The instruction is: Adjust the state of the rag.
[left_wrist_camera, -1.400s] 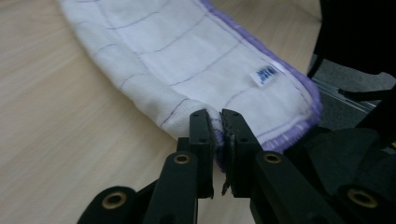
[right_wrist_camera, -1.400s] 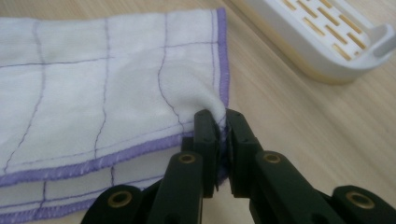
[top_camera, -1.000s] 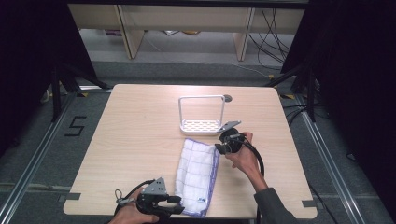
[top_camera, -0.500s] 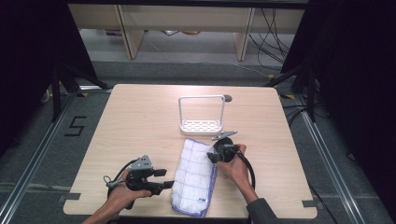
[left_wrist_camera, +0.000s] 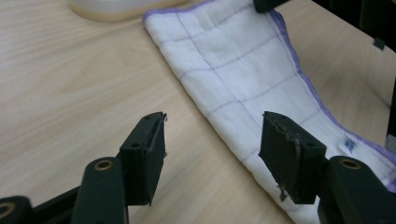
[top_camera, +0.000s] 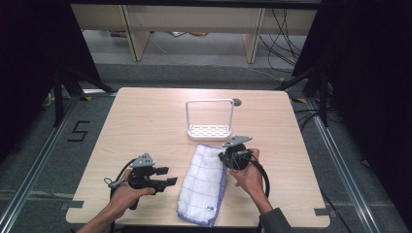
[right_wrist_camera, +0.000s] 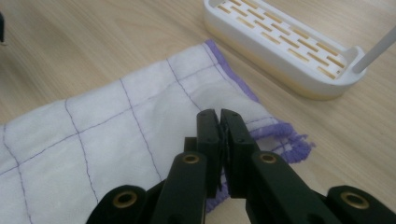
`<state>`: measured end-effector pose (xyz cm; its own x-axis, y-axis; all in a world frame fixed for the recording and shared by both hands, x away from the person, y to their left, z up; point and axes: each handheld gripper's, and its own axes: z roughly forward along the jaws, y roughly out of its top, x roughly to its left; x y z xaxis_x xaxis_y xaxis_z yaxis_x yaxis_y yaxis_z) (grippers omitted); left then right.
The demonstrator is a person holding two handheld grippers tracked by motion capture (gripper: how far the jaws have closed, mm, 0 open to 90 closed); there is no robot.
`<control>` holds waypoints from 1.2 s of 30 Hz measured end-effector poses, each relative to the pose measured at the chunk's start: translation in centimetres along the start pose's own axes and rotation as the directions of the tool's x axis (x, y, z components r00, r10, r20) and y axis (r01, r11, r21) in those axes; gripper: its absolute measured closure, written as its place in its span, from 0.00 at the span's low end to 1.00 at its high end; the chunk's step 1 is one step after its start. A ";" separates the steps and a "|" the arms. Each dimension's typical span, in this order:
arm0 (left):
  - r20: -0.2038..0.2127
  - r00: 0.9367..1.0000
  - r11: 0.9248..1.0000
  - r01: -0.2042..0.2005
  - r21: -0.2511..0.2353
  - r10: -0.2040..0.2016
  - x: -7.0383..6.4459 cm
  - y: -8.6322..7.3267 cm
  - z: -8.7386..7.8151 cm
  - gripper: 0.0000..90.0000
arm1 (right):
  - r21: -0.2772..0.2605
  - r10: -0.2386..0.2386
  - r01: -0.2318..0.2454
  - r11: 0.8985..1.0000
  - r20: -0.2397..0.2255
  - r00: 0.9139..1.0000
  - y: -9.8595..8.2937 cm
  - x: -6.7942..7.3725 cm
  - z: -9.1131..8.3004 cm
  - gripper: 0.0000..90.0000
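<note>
The cloth (top_camera: 203,182) lies folded lengthwise on the near middle of the table (top_camera: 145,116), running from just in front of the white rack (top_camera: 209,121) towards the person's edge; it is white, crossed by thin purple grid lines and bound with a purple hem; a small blue mark sits near its near corner, visible in the high view and in the left gripper view (left_wrist_camera: 349,143), too small to read. On the floor to the left of the table a black figure "5" (top_camera: 77,131) is marked out.

The right gripper (top_camera: 229,156) sits at the cloth's far right corner, beside the rack; its own view shows the jaws pressed together with the frayed purple hem (right_wrist_camera: 280,135) lying under and around their tips; whether fabric is actually pinched between them I cannot tell. That view also shows the rack's slotted base (right_wrist_camera: 285,42) and one thin white upright, which the high view resolves into a full hoop-shaped handle.

The left gripper (top_camera: 167,175) rests low on the table just left of the cloth's long edge, held in the left hand (top_camera: 124,191); its jaws stand wide apart and hold nothing; its view shows the right jaw over the cloth (left_wrist_camera: 243,70) and the left jaw over bare wood.
</note>
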<state>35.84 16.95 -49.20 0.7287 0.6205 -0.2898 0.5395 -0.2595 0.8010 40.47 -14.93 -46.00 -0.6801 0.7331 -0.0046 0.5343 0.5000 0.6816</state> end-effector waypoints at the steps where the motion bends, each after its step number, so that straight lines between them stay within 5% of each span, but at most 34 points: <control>1: 0.003 1.000 1.000 -0.004 0.001 0.004 0.2 0.3 0.1 0.44 | -0.003 -0.009 0.009 1.000 -0.006 1.000 0.0 -0.1 -0.1 0.97; 10: -0.001 1.000 1.000 -0.010 0.015 0.010 0.6 1.1 1.6 0.44 | 0.015 0.009 -0.009 1.000 0.007 1.000 0.2 -0.2 0.8 0.98; 14: -0.014 1.000 1.000 -0.003 0.013 0.003 0.8 1.4 2.1 0.44 | 0.003 0.004 -0.004 1.000 0.016 1.000 -0.2 -0.4 -0.8 0.98; 17: -0.022 1.000 1.000 -0.005 0.019 0.006 0.9 1.8 2.7 0.44 | 0.036 0.010 -0.011 0.999 0.028 1.000 -1.0 -0.6 -1.1 0.98; 20: -0.024 1.000 0.999 -0.014 0.031 0.014 1.1 2.5 3.8 0.44 | 0.089 0.039 -0.041 0.995 0.030 0.999 -2.4 -1.1 0.4 0.96; 22: -0.027 0.999 0.999 -0.021 0.048 0.022 1.2 3.2 4.6 0.44 | 0.114 0.072 -0.075 0.991 0.027 0.997 -2.8 -1.5 1.2 0.90; 24: -0.026 0.999 0.998 -0.036 0.056 0.038 1.4 3.8 5.5 0.43 | 0.093 0.076 -0.081 0.992 0.054 0.996 -2.6 -1.8 0.9 0.71; 28: -0.050 0.998 0.998 -0.039 0.057 0.042 1.7 5.1 7.4 0.42 | 0.045 0.123 -0.128 0.991 0.107 0.987 -2.1 -3.0 0.1 0.53; 34: -0.077 0.996 0.997 -0.029 0.069 0.034 2.1 6.7 10.0 0.42 | 0.046 0.162 -0.168 0.985 0.120 0.980 -2.2 -4.2 1.3 0.48; 36: -0.087 0.994 0.993 -0.056 0.099 0.065 2.2 7.0 10.6 0.42 | 0.050 0.180 -0.187 0.981 0.122 0.976 -2.2 -4.3 1.6 0.48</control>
<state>45.72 8.70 -49.77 0.7225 0.6646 -0.1904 0.5371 -0.3662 0.7599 43.06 -18.43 -48.65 -0.5062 0.8619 0.0286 0.6766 0.3764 0.6329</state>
